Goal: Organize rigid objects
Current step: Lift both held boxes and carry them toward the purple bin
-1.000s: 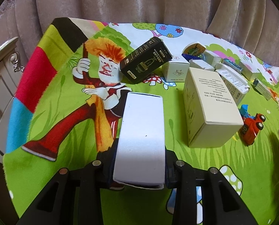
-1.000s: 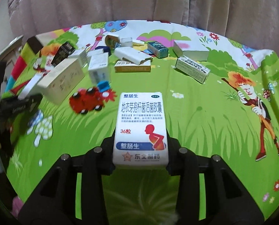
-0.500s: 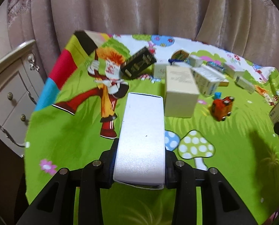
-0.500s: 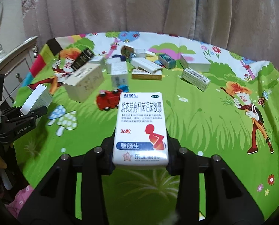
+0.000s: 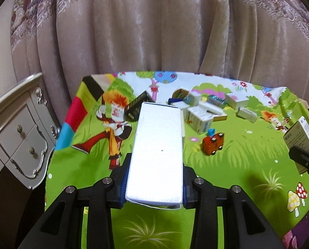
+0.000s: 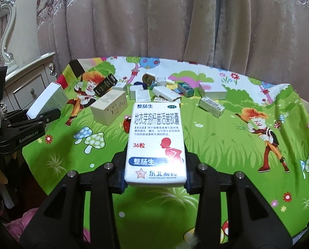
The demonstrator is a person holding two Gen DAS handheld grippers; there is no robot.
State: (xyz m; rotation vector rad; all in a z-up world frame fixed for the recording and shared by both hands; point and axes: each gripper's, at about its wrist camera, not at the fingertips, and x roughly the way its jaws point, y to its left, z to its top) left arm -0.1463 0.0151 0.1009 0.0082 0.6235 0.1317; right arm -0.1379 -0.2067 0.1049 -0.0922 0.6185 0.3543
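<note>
Left gripper: jaws are pinched on the long sides of a white box, which is held lengthwise, its blank face up, clear of the cloth. In the right wrist view the same gripper is seen at the left edge, the white box tilted up from its jaws.

Right gripper: jaws are clamped on a medicine box, white, printed with blue and red Chinese text and a red figure, held lengthwise above the cloth. In the left wrist view this box is seen at the right edge.

Cloth: green, cartoon-printed, spread over a flat surface.

Items lying on the cloth, far half:
- black box, tilted, at the left of the group.
- beige carton, largest item, just in front of the black box.
- toy car, red, near the middle; in the right wrist view it is mostly hidden behind the medicine box.
- cluster of small boxes, white and teal, close together, some touching; labels cannot be read.
- flat white box, at the right rear.
- striped box, lying apart in front of it.

Surroundings: curtain, pinkish, behind the cloth; cabinet, cream with drawers, at the left.
</note>
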